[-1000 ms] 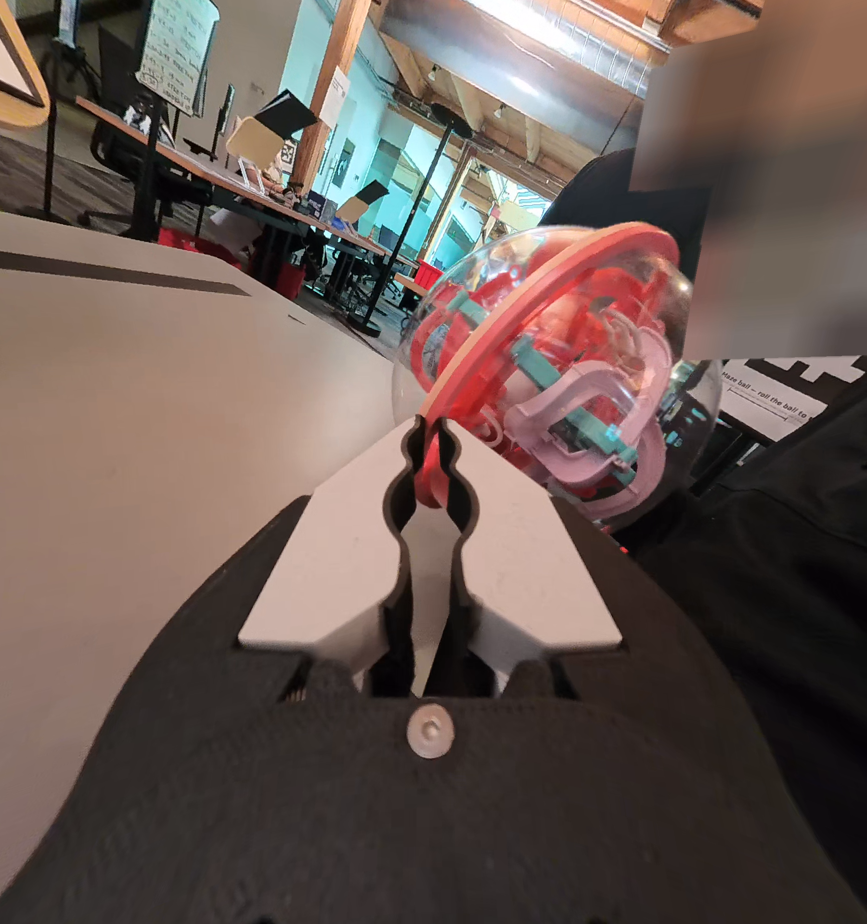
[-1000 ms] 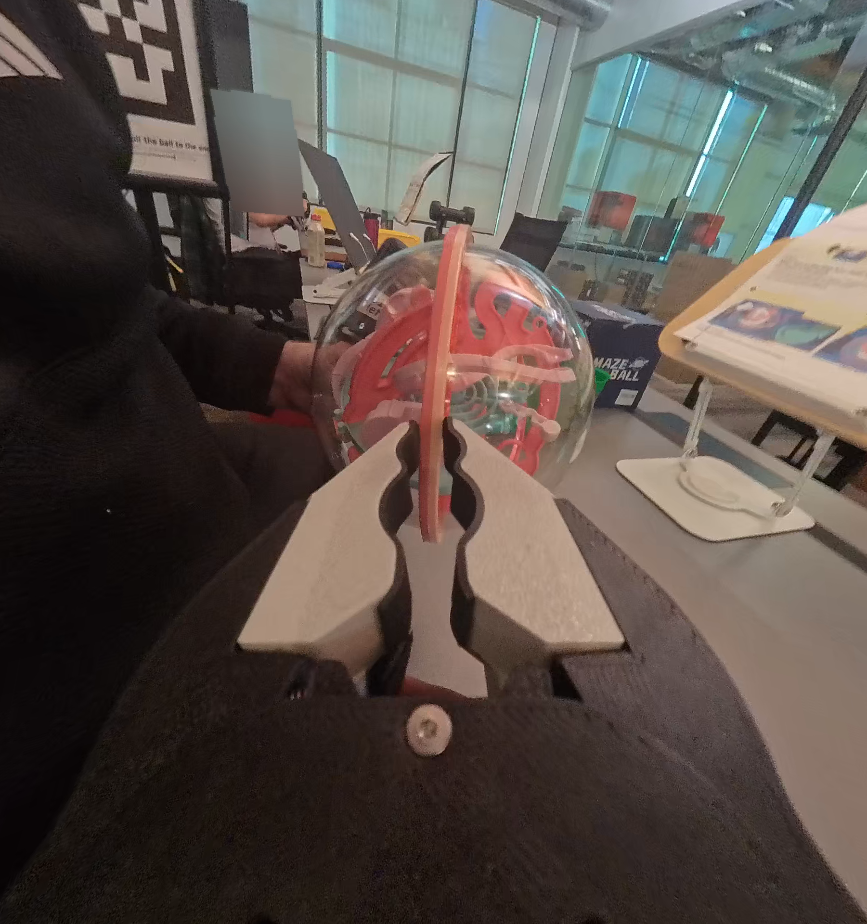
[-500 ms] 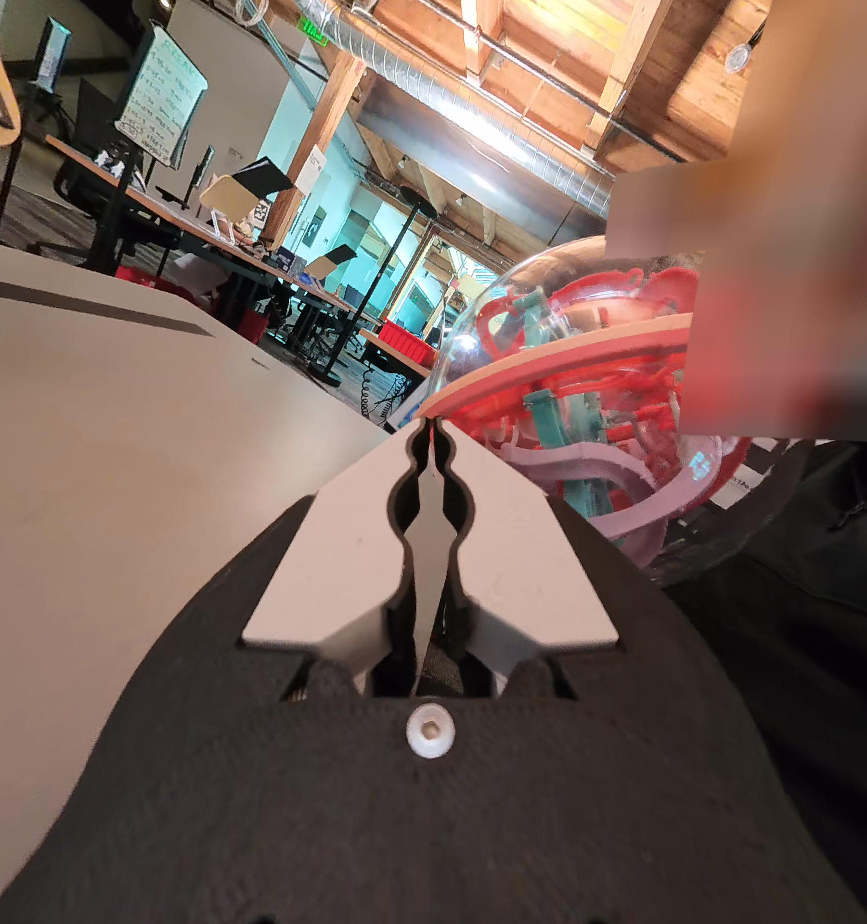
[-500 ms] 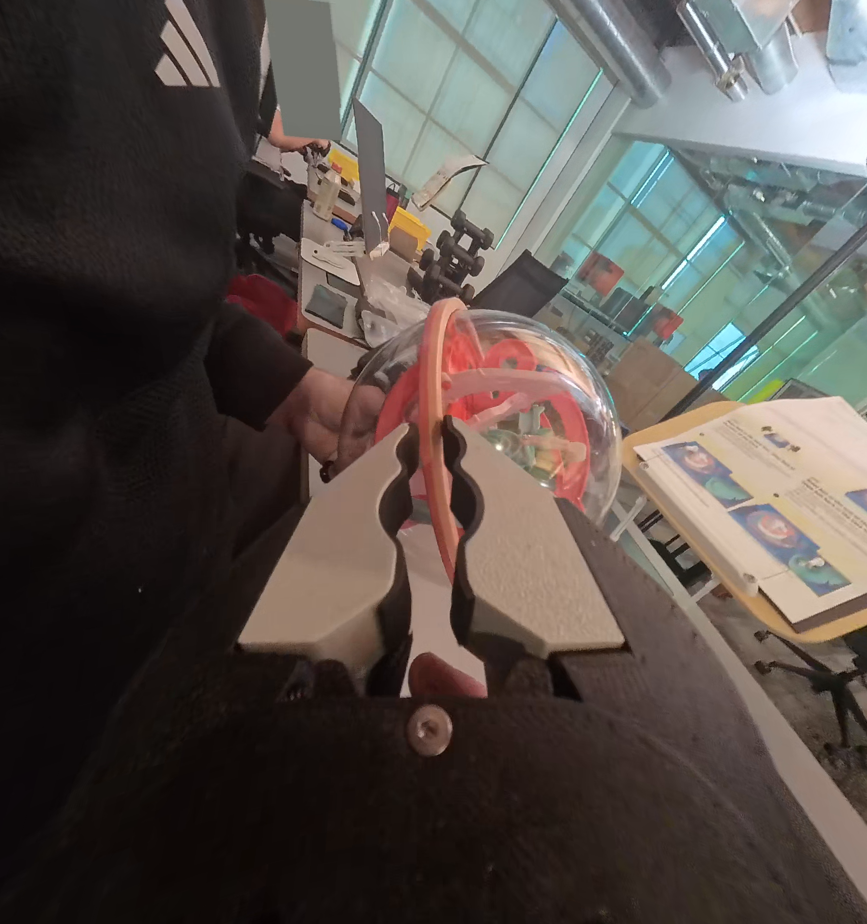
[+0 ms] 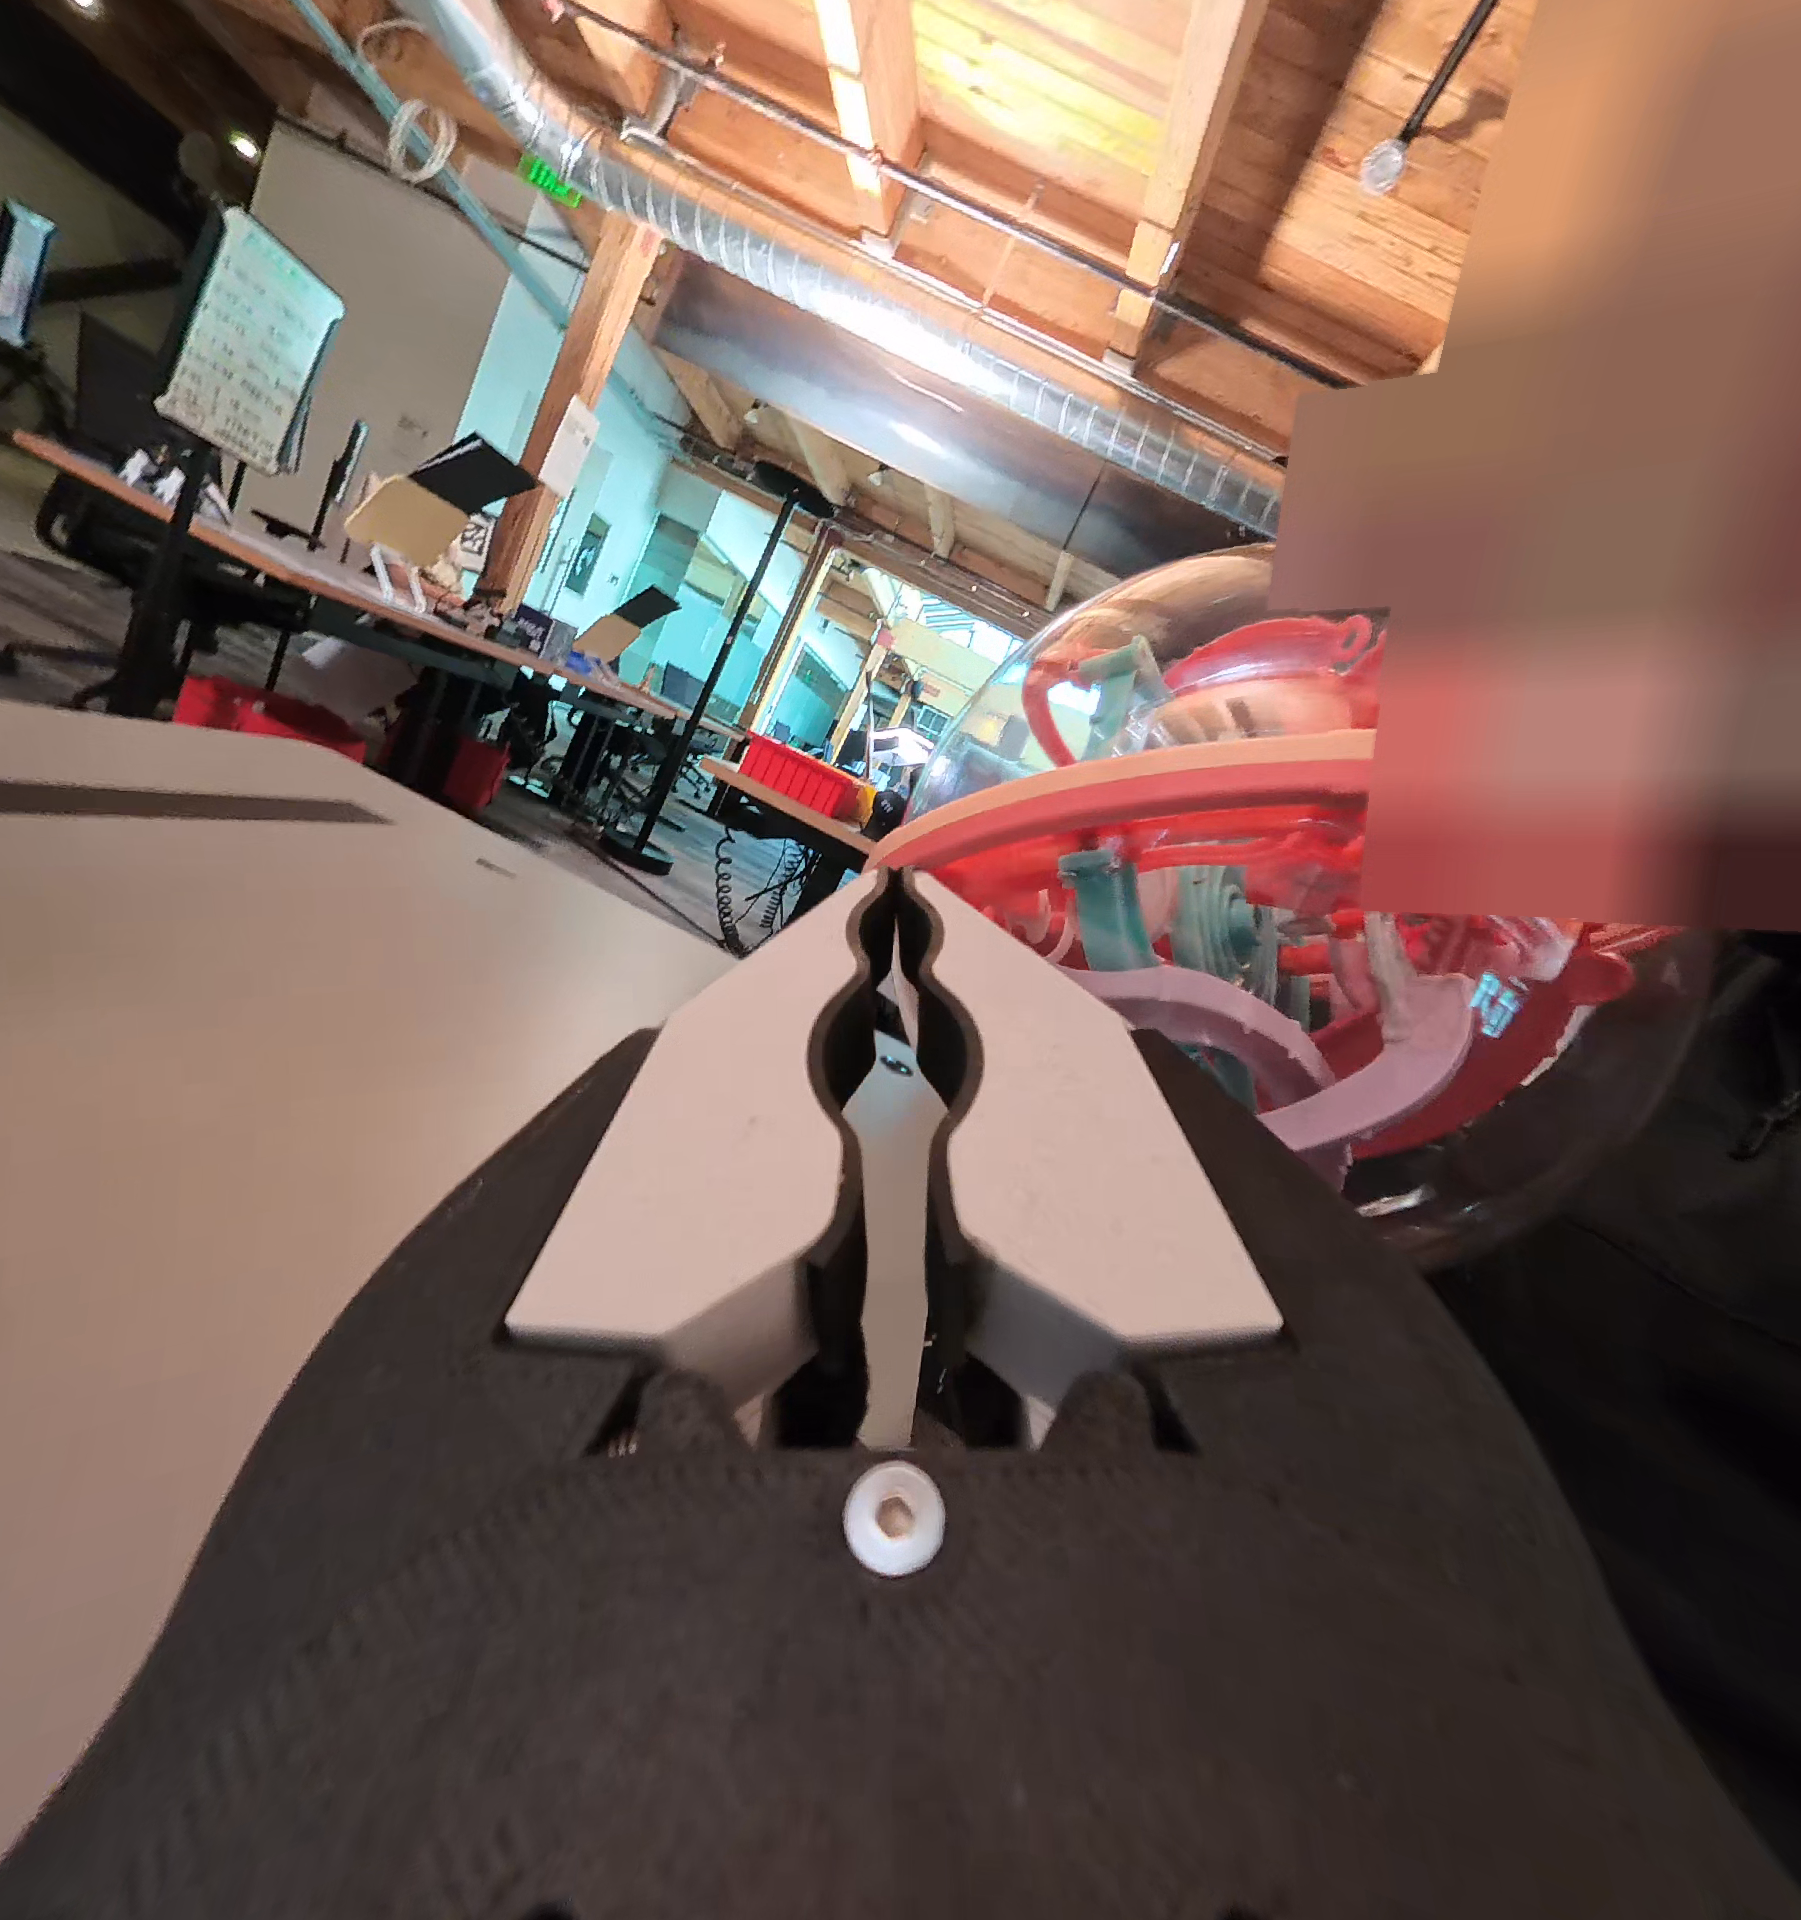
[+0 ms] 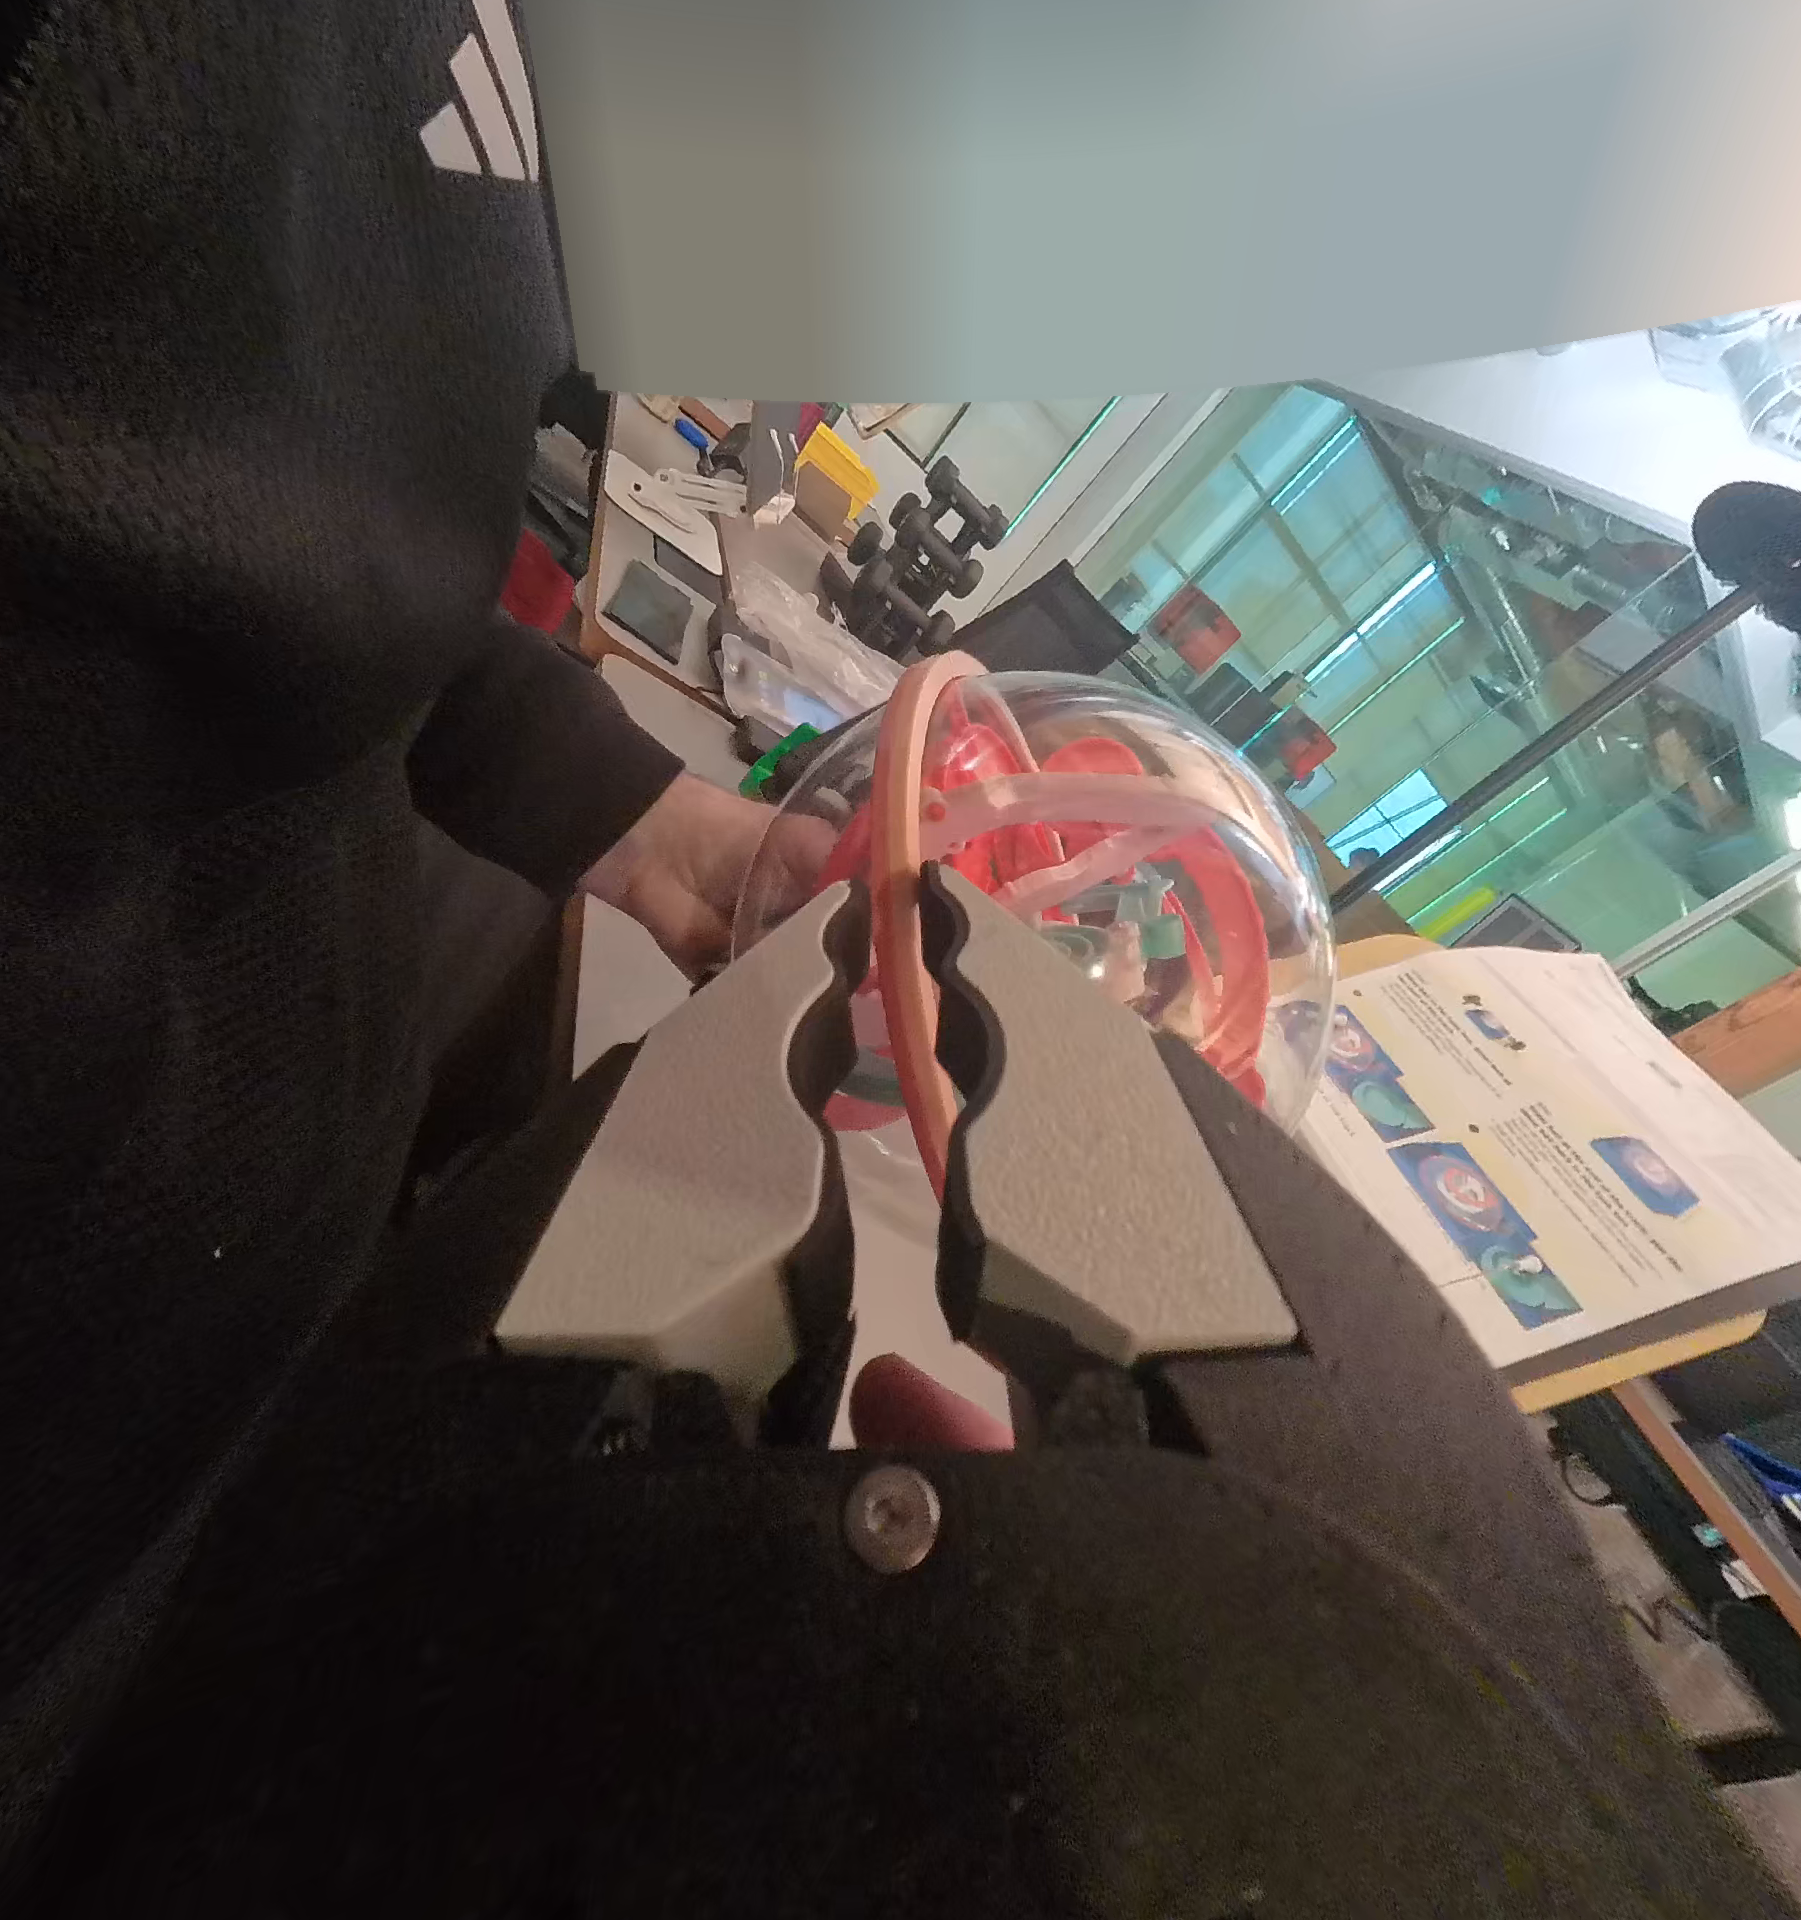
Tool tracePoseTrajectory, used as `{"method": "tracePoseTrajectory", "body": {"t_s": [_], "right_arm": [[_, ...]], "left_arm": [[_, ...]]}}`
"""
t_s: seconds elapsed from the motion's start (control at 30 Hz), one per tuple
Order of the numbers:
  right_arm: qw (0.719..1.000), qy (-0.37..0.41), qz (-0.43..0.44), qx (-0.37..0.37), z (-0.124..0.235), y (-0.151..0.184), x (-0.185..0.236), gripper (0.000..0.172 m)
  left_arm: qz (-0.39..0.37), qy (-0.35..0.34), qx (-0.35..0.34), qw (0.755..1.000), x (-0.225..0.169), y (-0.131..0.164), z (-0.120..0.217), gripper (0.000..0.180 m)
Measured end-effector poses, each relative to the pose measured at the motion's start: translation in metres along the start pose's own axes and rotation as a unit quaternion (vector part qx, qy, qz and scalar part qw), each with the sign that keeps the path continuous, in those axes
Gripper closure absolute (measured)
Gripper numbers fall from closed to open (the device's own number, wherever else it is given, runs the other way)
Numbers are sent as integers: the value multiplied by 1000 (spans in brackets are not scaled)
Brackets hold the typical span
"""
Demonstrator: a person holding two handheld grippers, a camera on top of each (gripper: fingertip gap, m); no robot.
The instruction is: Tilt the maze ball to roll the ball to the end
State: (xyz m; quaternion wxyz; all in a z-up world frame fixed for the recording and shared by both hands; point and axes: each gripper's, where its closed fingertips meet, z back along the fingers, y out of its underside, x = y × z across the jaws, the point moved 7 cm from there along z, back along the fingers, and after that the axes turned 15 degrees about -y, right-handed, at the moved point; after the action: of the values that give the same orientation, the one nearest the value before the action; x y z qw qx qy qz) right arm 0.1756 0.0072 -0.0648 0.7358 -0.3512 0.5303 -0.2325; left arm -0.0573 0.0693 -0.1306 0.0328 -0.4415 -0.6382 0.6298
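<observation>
The maze ball [image 5: 1239,935] is a clear sphere with red, pink and teal tracks inside and a salmon ring [image 5: 1135,800] around its middle. It is held up off the table. In the left wrist view the ring lies almost level. Its edge rests just at the tips of my left gripper [image 5: 894,881], whose pads meet with nothing between them. In the right wrist view my right gripper [image 6: 894,883] is shut on the ring [image 6: 901,790], which runs upright between the pads, with the maze ball [image 6: 1083,862] beyond them. I cannot make out the small ball inside.
The grey table [image 5: 200,987] lies to the left. A person's black sweater [image 6: 200,623] fills the left of the right wrist view, and a hand [image 6: 688,883] is behind the sphere. An open booklet on a stand [image 6: 1550,1122] is at the right.
A second ago the ring sat between my left pads; it has left that grasp and the pads have come together on air. The ball has turned, held by my right gripper, which has tilted.
</observation>
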Motion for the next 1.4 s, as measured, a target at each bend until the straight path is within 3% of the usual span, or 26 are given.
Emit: {"method": "tracePoseTrajectory", "body": {"t_s": [0.6, 0.87, 0.93, 1.03, 1.4], "right_arm": [[998, -7, 12, -58, -1, -48, -17, 164], [987, 10, -52, -150, 13, -66, -41, 164], [979, 10, -86, -184, 22, -64, -52, 164], [959, 22, -138, -247, 37, -57, -69, 164], [859, 40, -278, -428, 60, -22, -109, 164]], "left_arm": [[-34, 59, -59, 996, -29, -21, 7, 180], [-47, 100, -85, 990, -45, -34, 16, 180], [-50, 105, -91, 989, -49, -37, 17, 178], [-37, 112, -112, 987, -51, -43, 16, 157], [-4, 101, -185, 978, -74, -69, 2, 154]]}}
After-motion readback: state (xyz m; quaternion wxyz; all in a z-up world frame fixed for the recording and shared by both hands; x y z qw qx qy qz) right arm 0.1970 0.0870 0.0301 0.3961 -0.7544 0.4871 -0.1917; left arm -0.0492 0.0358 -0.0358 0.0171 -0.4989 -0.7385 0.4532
